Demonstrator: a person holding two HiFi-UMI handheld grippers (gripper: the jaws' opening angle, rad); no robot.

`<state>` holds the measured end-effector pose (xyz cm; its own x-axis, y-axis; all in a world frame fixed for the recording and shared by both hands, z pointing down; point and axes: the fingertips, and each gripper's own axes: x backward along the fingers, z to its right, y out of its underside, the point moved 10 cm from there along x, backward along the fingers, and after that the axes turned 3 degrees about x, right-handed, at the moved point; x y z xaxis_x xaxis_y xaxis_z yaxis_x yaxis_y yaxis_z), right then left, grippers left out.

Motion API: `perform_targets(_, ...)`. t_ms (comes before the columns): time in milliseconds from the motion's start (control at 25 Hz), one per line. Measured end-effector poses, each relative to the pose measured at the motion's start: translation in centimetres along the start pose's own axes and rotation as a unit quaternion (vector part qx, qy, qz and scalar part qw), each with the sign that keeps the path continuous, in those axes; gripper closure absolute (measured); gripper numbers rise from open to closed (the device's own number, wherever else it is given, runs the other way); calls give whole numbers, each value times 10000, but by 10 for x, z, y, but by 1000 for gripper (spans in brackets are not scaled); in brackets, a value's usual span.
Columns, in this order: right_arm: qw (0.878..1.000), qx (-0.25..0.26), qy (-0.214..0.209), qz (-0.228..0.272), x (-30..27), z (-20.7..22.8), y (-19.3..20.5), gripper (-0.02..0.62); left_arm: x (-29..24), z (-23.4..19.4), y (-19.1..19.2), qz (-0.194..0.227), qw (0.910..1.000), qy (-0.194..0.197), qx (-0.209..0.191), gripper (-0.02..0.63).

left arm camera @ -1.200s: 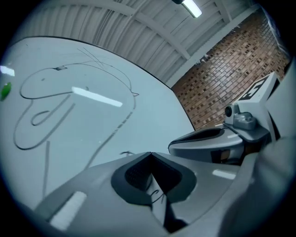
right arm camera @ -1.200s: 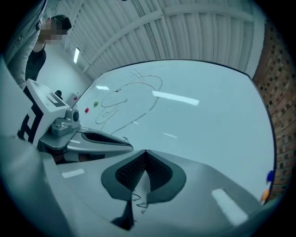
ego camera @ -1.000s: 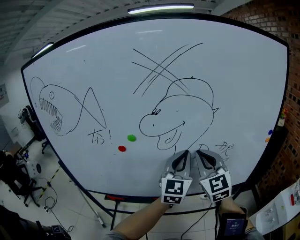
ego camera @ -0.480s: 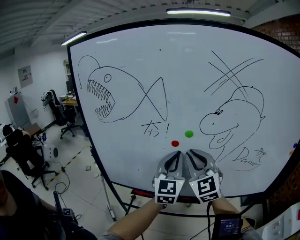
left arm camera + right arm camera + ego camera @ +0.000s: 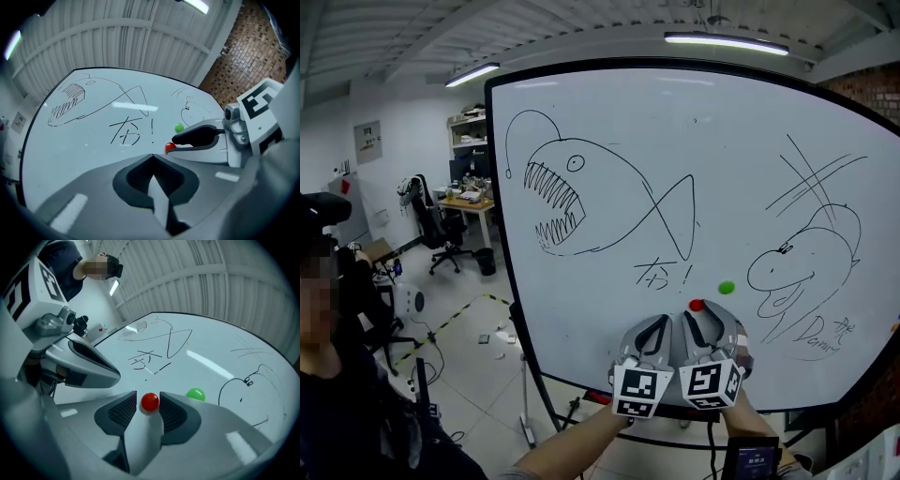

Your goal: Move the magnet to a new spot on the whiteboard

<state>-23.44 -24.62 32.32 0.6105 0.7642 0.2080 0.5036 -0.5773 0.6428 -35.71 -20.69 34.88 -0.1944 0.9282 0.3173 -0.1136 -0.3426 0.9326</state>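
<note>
Your right claw [image 5: 148, 397] has just spread, its jaws flanking the red magnet [image 5: 150, 401] on the whiteboard [image 5: 211, 348]. The green magnet [image 5: 196, 393] sits near it. Your left claw [image 5: 152, 157] is pressed together, empty.

Two magnets [image 5: 697, 305] [image 5: 726, 287]; one whiteboard [image 5: 609, 319].

light: bright ceiling strips [image 5: 727, 42] | glare on whiteboard [image 5: 93, 140] | edges fisheye-warped
</note>
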Motion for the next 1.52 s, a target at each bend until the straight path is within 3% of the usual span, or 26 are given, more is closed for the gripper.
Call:
perform_targets(320, 9992, 226, 160, -280, -8, -3, -2, 466, -4, -3, 0, 62, 9997, 211, 84, 607)
perform_targets(880, 9980, -21, 265, -565, 13, 18, 23, 468, -22, 32, 4, 69, 9972, 707, 239, 607)
perform_targets(1160, 9945, -92, 571, -869, 58, 60, 64, 469, -47, 98, 0, 128, 9924, 1178, 340, 607)
perform_targets(1520, 9871, -304, 911, -1278, 130, 151, 150, 468, -101, 228, -3, 141, 9841, 1721, 412, 607)
